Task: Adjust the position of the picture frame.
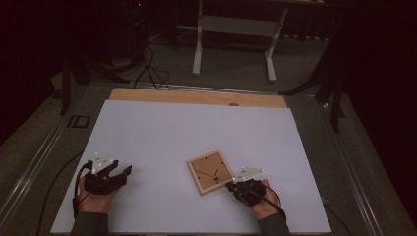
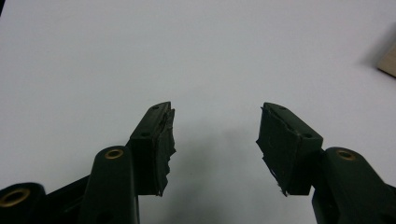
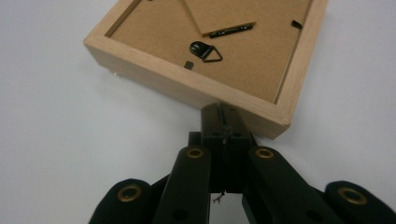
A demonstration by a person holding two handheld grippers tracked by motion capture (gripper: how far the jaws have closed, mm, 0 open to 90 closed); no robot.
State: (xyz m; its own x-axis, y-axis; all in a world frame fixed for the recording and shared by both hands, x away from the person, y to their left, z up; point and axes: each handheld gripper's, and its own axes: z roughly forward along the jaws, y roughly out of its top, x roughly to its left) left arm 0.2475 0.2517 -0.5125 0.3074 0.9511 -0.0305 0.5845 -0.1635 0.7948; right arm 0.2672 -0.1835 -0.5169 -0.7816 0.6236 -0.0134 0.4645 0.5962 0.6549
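Jaws pressed together, the right gripper [image 3: 223, 112] butts its tips against the wooden frame [image 1: 210, 171], lying back-up near the white board's [image 1: 162, 132] front edge; the left gripper [image 2: 215, 135] rests agape, empty.

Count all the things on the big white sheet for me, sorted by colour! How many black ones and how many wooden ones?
Black: 2, the left claw and the right claw.
Wooden: 1, the picture frame, lying back side up.
Total: 3.
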